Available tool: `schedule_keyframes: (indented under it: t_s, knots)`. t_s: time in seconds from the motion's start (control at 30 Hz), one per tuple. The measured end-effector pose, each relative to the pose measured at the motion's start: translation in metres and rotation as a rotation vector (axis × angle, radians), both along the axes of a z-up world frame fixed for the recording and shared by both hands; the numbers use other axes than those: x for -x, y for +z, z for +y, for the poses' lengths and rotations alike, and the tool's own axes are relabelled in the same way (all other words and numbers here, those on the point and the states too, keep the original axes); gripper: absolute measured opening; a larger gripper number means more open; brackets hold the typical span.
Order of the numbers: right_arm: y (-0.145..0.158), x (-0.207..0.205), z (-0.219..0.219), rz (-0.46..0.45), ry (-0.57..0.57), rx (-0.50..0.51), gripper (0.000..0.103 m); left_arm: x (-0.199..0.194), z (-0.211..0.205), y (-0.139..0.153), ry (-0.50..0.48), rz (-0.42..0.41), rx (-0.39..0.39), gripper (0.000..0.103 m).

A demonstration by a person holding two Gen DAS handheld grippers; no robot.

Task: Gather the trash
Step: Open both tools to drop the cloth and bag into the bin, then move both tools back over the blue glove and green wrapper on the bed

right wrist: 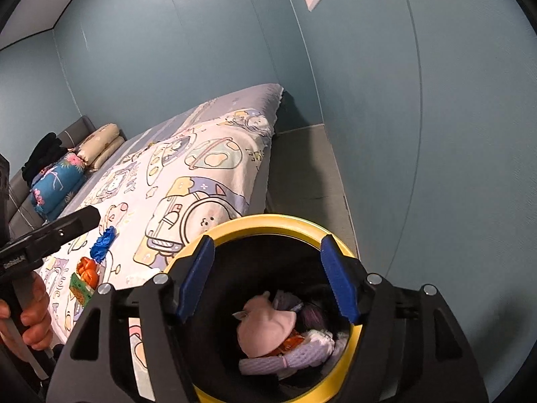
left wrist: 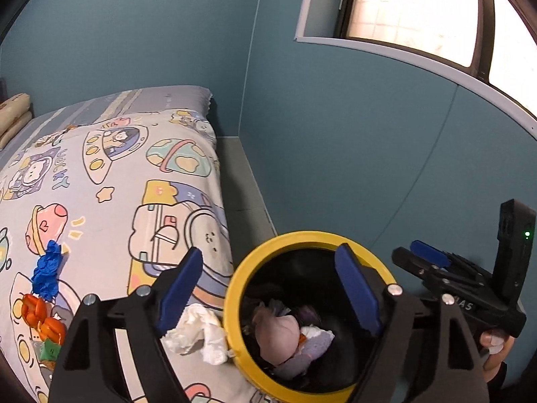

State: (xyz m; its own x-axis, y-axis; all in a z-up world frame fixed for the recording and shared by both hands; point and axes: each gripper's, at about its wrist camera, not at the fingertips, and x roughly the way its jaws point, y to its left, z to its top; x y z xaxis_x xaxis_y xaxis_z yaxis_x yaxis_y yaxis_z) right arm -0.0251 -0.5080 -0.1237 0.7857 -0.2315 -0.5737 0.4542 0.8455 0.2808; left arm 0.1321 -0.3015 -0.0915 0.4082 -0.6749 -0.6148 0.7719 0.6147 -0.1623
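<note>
Bed (left wrist: 110,174) – tissue (left wrist: 198,332), blue glove (left wrist: 47,268), wrappers (left wrist: 43,319).

Round plastic bin (right wrist: 268,223): yellow rim, black inside. Cotton bedspread (left wrist: 110,174): pale, pastel cartoon astronaut print. Crumpled glove (left wrist: 47,268): blue. Crumpled wrapper (left wrist: 42,315): orange. Painted walls (left wrist: 335,134): teal.

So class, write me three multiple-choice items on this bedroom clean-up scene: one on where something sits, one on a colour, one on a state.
1. Where does the crumpled white tissue lie?
A. inside the bin
B. on the bed beside the bin
C. on the floor

2. What colour is the rim of the bin?
A. yellow
B. red
C. white

3. How do the jaws of the right gripper stand?
A. shut on a tissue
B. shut with nothing between
C. open with nothing between

Answers: 1 B, it rests on the patterned bedspread against the bin's outer wall. 2 A, the ring is bright yellow. 3 C, the blue pads are apart over the bin's mouth.
</note>
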Motion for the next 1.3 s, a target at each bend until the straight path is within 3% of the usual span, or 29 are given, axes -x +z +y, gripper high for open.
schedule_keyframes:
  t_s: [0.3, 0.63, 1.0, 1.3]
  knots:
    - [0.020, -0.022, 0.042, -0.066, 0.136, 0.063, 0.068, -0.025, 0.049, -0.002, 0.111, -0.012, -0.002, 0.080]
    - [0.030, -0.088, 0.125, -0.094, 0.407, 0.069, 0.071, -0.071, 0.133, 0.000, 0.289, -0.028, -0.012, 0.081]
    - [-0.004, -0.158, 0.232, -0.022, 0.678, 0.031, 0.071, -0.141, 0.227, -0.003, 0.459, -0.004, 0.003, 0.084]
    - [-0.049, -0.198, 0.302, 0.112, 0.825, 0.011, 0.071, -0.190, 0.257, -0.052, 0.489, 0.096, -0.052, 0.084]
